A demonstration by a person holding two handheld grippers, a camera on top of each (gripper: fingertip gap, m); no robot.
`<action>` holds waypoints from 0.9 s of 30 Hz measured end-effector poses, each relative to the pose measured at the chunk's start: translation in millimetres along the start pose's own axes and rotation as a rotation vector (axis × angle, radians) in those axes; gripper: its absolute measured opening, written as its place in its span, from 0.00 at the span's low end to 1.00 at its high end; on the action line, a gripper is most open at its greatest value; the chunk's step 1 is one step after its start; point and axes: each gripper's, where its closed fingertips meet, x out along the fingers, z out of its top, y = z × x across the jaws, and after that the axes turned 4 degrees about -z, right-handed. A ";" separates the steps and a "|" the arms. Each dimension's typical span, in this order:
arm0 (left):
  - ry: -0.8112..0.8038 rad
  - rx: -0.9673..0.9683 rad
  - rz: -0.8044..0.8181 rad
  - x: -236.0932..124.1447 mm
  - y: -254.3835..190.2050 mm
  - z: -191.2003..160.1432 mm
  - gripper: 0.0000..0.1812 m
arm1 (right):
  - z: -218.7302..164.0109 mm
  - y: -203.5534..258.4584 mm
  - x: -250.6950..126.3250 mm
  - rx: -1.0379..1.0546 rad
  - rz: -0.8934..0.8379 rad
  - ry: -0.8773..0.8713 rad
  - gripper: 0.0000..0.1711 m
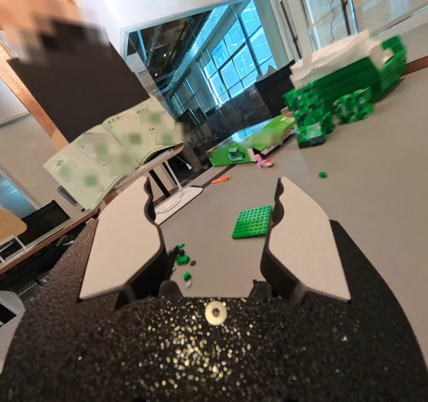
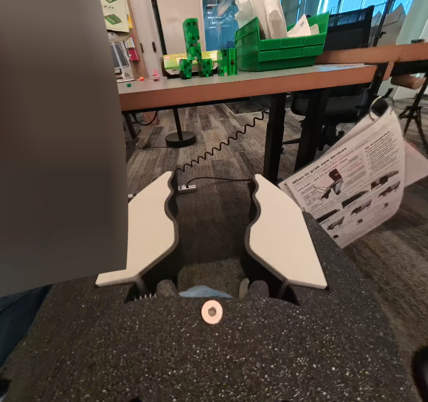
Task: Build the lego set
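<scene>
Baseplate [image 1: 253,222]: green, square, studded, flat on the grey table [image 1: 347,205], studs up, no long axis, edges skewed to the left gripper [image 1: 214,196]; jaws wide, empty, plate just inside the right finger [image 1: 298,235]. Loose green bricks [image 1: 184,259] lie near the left finger; mottled green figure [image 1: 308,117], box [image 1: 234,151] and green bin [image 1: 361,76] stand farther off. Left view alone shows plate and booklet [image 1: 111,152]; right view sits below table level, showing carpet [image 2: 208,224], coiled cable [image 2: 222,145], printed sheet [image 2: 352,191]; right gripper [image 2: 212,188] jaws wide, empty.
</scene>
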 end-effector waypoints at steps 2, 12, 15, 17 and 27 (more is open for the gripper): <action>-0.008 0.006 -0.001 -42.4 -10.2 26.5 0.55 | 4.7 5.7 -16.2 -0.042 0.013 -0.023 0.36; 0.082 -0.082 0.045 -205.6 -29.4 81.6 0.56 | 24.2 46.5 -69.8 -0.201 0.135 -0.168 0.33; 0.073 -0.091 0.030 -222.9 -47.1 84.4 0.56 | 27.3 49.2 -72.7 -0.218 0.141 -0.188 0.32; 0.073 -0.077 0.006 -225.0 -59.3 85.9 0.56 | 25.4 50.5 -71.7 -0.233 0.142 -0.192 0.31; 0.105 -0.006 -0.101 -201.4 -86.4 74.7 0.56 | -5.0 46.3 -54.0 -0.284 0.135 -0.076 0.29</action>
